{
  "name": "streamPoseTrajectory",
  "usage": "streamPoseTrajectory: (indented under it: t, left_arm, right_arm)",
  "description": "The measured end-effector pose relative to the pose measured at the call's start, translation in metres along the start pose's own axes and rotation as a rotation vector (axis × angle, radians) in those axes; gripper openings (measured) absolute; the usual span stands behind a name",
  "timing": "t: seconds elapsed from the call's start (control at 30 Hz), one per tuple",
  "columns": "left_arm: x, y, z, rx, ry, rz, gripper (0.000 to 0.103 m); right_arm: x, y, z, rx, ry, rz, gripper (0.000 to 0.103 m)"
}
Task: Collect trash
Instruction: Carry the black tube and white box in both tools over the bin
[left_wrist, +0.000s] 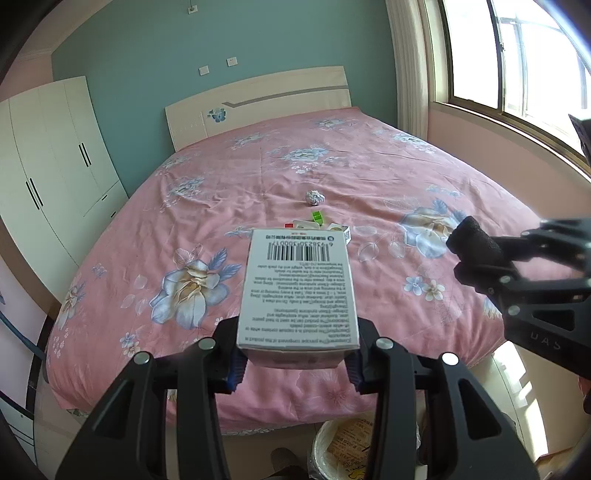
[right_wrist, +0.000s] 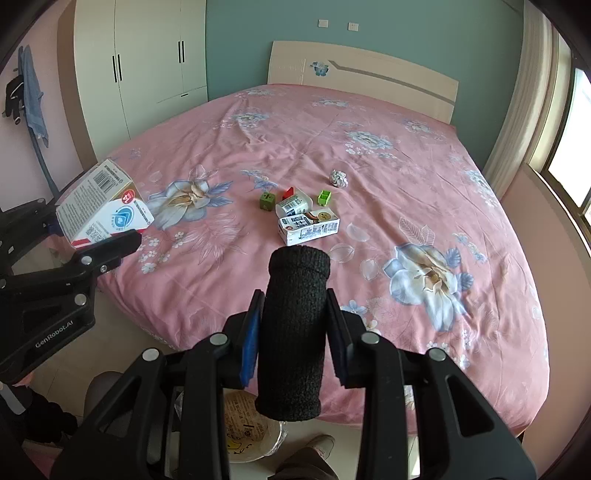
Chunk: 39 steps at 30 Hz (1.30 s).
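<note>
A bed (right_wrist: 369, 122) under a pink floral sheet; near its middle lie a milk carton (right_wrist: 308, 228), a white cup (right_wrist: 293, 204), two green cubes, one darker (right_wrist: 266, 201), one brighter (right_wrist: 324, 197), and a foil ball (right_wrist: 339, 178).

From the left wrist we look along the fingers, from the foot of the bed (left_wrist: 332, 155) toward its headboard (left_wrist: 258, 99), window (left_wrist: 517, 55) on the right. The right wrist view faces the same way, from a similar distance. Both share the pink bedspread, wardrobe (right_wrist: 140, 66) and the foil ball (left_wrist: 314, 196) (right_wrist: 339, 178) — each also catches the other gripper.
</note>
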<state>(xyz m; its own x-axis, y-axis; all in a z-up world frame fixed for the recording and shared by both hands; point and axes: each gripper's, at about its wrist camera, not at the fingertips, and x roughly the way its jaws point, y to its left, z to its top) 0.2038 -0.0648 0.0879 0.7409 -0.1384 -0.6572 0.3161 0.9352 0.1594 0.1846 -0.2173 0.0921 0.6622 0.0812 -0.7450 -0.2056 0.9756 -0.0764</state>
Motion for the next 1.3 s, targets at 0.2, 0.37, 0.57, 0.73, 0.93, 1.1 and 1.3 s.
streamPoseTrajectory:
  t: [0.2, 0.37, 0.57, 0.73, 0.93, 1.1, 1.3]
  left_arm:
    - [-0.024, -0.007, -0.017, 0.027, -0.004, -0.016, 0.045]
    - [-0.033, -0.016, -0.036, 0.051, 0.009, -0.038, 0.045]
    - [-0.036, -0.032, -0.060, 0.084, 0.034, -0.073, 0.045]
    - [-0.031, -0.041, -0.080, 0.099, 0.065, -0.094, 0.045]
    - [-0.013, -0.049, -0.106, 0.117, 0.125, -0.117, 0.045]
    - [0.008, -0.053, -0.124, 0.126, 0.179, -0.128, 0.045]
    - [0.035, -0.063, -0.145, 0.134, 0.243, -0.152, 0.045]
  right_arm:
    - [-0.035, 0.016, -0.030, -0.029, -0.015, 0.006, 0.034]
    - [-0.049, 0.027, -0.058, -0.043, -0.007, 0.015, 0.034]
    - [-0.049, 0.033, -0.091, -0.029, 0.028, 0.036, 0.034]
    - [-0.041, 0.038, -0.113, -0.024, 0.062, 0.043, 0.034]
    - [-0.019, 0.043, -0.135, -0.005, 0.122, 0.071, 0.034]
    - [0.004, 0.047, -0.153, 0.008, 0.172, 0.094, 0.034]
    - [0.036, 0.049, -0.176, 0.035, 0.239, 0.120, 0.034]
